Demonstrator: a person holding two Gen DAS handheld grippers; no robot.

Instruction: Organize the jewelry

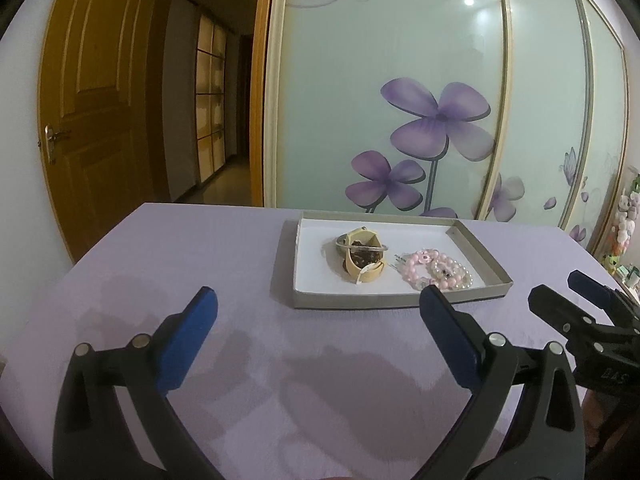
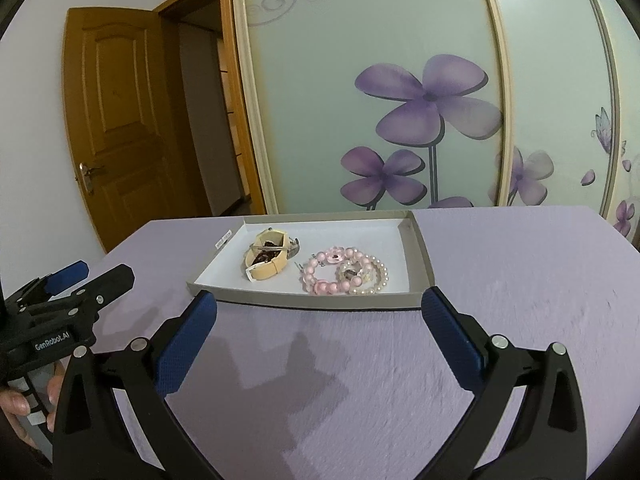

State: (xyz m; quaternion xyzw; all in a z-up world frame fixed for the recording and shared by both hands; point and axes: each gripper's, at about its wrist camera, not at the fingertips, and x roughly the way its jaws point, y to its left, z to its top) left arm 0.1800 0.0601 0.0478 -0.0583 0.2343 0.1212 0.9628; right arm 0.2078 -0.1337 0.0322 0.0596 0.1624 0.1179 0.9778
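Note:
A shallow grey tray with a white floor lies on the purple tablecloth. In it a cream pouch holds dark beads, with a silver bangle across it. To its right lie a pink bead bracelet and a white pearl bracelet. My left gripper is open and empty, just short of the tray's near wall. My right gripper is open and empty, also just before the tray; it shows in the left wrist view.
The purple tablecloth covers the table around the tray. Behind the table stands a sliding wardrobe door with purple flowers. A wooden door is open at the back left. Small toys stand at the far right.

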